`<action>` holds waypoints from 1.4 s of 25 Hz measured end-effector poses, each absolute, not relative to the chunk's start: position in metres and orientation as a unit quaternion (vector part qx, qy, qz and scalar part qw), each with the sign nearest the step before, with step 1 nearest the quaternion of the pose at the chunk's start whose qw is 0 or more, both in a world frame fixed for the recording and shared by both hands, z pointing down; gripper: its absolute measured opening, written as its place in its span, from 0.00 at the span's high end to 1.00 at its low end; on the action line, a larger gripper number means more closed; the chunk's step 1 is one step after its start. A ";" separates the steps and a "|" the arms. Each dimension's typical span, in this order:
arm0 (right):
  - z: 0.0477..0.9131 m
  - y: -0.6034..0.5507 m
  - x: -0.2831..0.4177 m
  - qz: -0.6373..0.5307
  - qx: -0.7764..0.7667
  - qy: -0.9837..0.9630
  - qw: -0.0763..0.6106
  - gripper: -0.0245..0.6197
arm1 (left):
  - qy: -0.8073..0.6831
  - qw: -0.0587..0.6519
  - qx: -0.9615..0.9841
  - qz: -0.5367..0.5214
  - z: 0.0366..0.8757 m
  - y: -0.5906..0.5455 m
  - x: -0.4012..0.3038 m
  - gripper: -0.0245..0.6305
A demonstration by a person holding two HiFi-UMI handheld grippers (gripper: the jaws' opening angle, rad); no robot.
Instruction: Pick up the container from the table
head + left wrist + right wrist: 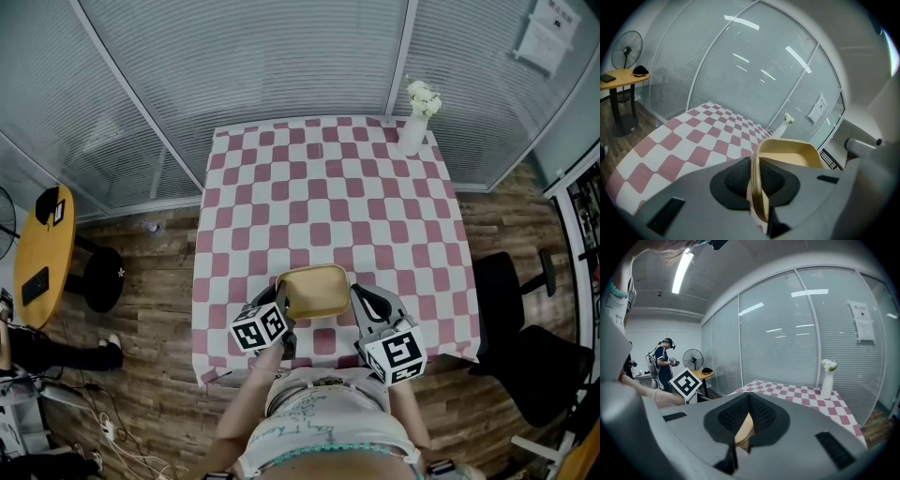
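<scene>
A tan, shallow rectangular container (314, 292) hangs just above the near edge of the pink-and-white checked table (328, 197). My left gripper (281, 304) is shut on the container's left rim, and my right gripper (357, 302) is shut on its right rim. In the left gripper view the black pads (736, 180) pinch the thin rim, and the container (790, 152) stretches away to the right of my left gripper (757, 182). In the right gripper view my right gripper (747, 417) clamps a tan edge of the container (744, 428); the rest of it is hidden behind the jaws.
A white vase with flowers (414, 127) stands at the table's far right corner. Glass partitions with blinds lie beyond. A round yellow side table (42, 253) is at the left, with black chairs (511, 309) at the right. A person wearing a headset (663, 362) stands far left.
</scene>
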State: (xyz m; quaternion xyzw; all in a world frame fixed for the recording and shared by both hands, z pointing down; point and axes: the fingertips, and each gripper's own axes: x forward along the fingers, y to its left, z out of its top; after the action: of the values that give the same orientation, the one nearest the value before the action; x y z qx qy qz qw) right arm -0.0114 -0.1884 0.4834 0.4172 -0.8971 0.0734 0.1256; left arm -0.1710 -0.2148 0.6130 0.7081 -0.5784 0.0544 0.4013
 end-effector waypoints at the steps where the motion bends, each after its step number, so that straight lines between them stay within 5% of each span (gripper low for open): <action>1: 0.483 -0.188 -0.013 0.073 0.416 -0.898 0.125 0.97 | -0.580 0.399 0.709 0.051 0.609 -0.215 -0.172 0.91; 35: 0.448 -0.187 -0.036 0.043 0.392 -0.914 0.101 0.97 | -0.591 0.327 0.738 -0.017 0.524 -0.223 -0.185 0.92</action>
State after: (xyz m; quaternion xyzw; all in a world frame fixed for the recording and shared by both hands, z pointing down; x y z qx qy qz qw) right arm -0.0359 -0.1875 0.4476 0.3917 -0.9135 0.0434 0.1005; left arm -0.1847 -0.2231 0.5236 0.7375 -0.5906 -0.0166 0.3271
